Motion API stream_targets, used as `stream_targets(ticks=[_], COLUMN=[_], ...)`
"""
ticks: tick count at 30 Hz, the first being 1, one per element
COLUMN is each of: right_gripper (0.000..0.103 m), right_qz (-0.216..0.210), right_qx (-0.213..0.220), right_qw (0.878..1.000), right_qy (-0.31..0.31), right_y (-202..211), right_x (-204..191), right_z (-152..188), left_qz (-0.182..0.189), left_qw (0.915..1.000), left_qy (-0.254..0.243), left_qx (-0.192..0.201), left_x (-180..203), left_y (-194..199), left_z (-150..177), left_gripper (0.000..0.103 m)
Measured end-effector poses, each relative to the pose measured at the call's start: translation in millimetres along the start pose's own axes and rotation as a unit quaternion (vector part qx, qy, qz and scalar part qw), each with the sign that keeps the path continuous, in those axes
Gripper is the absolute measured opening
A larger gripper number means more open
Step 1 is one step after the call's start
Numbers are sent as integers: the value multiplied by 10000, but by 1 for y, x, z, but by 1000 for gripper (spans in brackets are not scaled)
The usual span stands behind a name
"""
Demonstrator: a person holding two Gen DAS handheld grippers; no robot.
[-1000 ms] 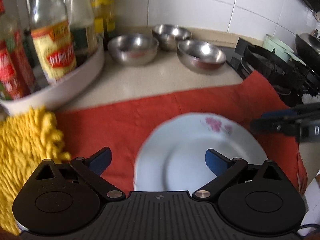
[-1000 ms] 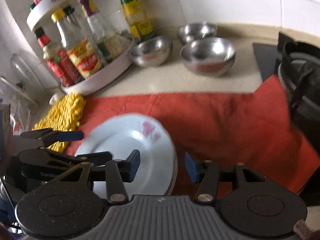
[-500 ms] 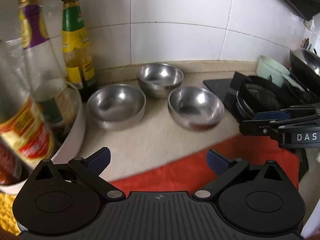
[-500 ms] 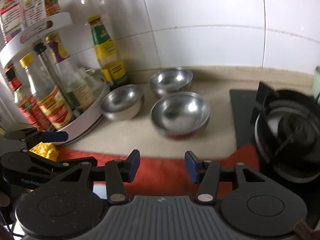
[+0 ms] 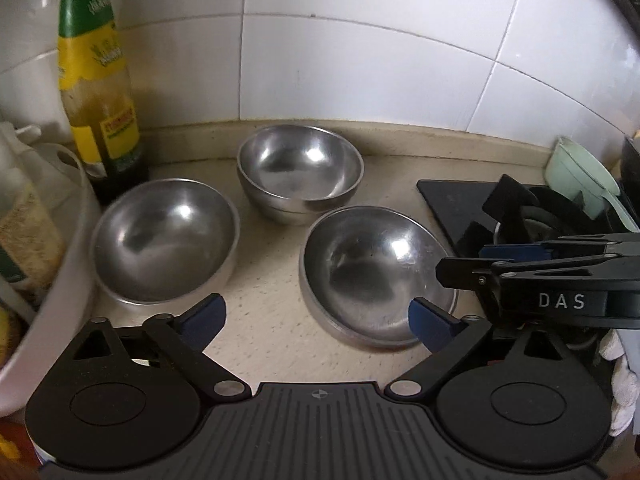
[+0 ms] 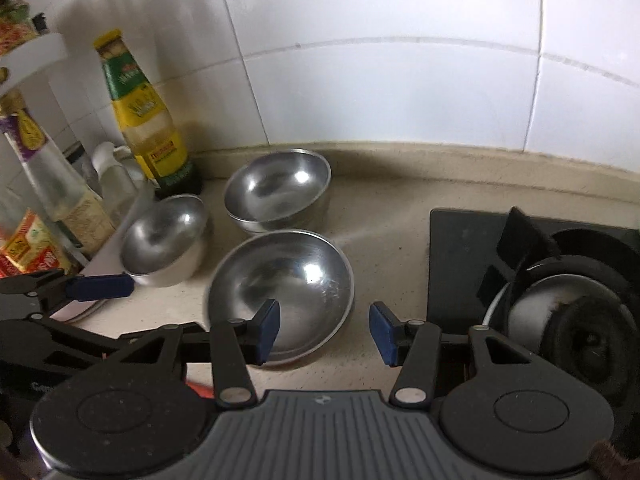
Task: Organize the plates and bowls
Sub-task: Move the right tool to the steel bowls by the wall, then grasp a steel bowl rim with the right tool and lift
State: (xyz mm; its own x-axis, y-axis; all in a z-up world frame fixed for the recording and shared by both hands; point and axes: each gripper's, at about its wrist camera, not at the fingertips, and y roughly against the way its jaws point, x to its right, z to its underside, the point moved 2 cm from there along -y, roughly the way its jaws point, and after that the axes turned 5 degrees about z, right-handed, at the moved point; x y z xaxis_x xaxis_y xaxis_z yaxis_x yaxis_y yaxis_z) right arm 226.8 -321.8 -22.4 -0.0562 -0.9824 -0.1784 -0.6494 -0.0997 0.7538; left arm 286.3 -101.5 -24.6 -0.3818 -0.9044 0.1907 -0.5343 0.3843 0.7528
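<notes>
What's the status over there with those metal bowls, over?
Left gripper empty, jaws closing. Right gripper open, straddling the nearest bowl's rim, not gripping. Three steel bowls sit separate, unstacked. Gas burner close on the right.

Three round stainless steel bowls sit in a triangle on the speckled beige stone countertop (image 5: 276, 328). Left steel bowl (image 5: 164, 240) is just beside the white round condiment tray (image 5: 60, 300), w/ the tall green-and-yellow-labelled sauce bottle (image 5: 100, 92) behind it by the white tiled wall (image 5: 360, 60). Back steel bowl (image 5: 300, 174) is nearest the wall. Front-right steel bowl (image 5: 372, 272) sits just before it, btwn the left bowl & the black glass gas hob (image 6: 460, 248). Pale green plastic scoop (image 5: 580, 176) is behind the hob, far right.
</notes>
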Motion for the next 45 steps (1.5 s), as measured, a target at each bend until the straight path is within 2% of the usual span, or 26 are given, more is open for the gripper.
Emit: stream_targets(ticks=[5, 7, 10, 12, 13, 18, 22, 27, 29, 31, 34, 37, 40, 45], right_gripper=[45, 42, 32, 20, 20, 19, 20, 21, 22, 24, 24, 26, 28, 29], right_qz=[-152, -277, -518, -789, -830, -1041, -1161, -1028, -956, -894, -769, -713, -838, -1261], right_qx=[-200, -332, -533, -756, -814, -994, -1137, -1280, -1327, -1225, -951, -682, -555, -476], right_qw=[9997, 9991, 9972, 9939, 9931, 9896, 9867, 9864, 9865, 9884, 9922, 9945, 9935, 9865], right_qy=[-8, -56, -97, -160, -160, -8, -63, 16, 15, 90, 221, 352, 525, 929], right_y=[-17, -26, -43, -55, -59, -50, -32, -38, -39, -32, -16, -5, -8, -28], right_x=[16, 20, 23, 23, 21, 14, 15, 8, 9, 11, 17, 16, 1, -43], right_z=[-6, -7, -9, -7, -5, 4, 9, 12, 13, 10, -3, -17, -33, -59], left_qz=[51, 109, 184, 203, 234, 411, 499, 525, 461, 402, 265, 7, -297, -484], left_qw=[9997, 9993, 9982, 9971, 9969, 9960, 9963, 9952, 9961, 9972, 9975, 9960, 9924, 9833], left_qy=[181, 214, 227, 190, 179, 138, -59, 96, 193, 324, 585, 883, 1197, 1746], left_qx=[-184, -290, -515, -711, -735, -786, -696, -826, -726, -541, -304, -122, -5, 180], left_x=[-1, -1, 0, 0, 1, 2, 9, 2, -7, -18, -35, -49, -60, -72], left_y=[-25, -34, -50, -58, -57, -41, -25, -32, -23, -8, 15, 21, 21, 21], left_z=[-5, -8, -7, -3, 0, 12, 16, 23, 24, 23, 23, 18, 14, 12], left_gripper=[96, 84, 66, 58, 61, 62, 71, 73, 76, 84, 84, 86, 86, 89])
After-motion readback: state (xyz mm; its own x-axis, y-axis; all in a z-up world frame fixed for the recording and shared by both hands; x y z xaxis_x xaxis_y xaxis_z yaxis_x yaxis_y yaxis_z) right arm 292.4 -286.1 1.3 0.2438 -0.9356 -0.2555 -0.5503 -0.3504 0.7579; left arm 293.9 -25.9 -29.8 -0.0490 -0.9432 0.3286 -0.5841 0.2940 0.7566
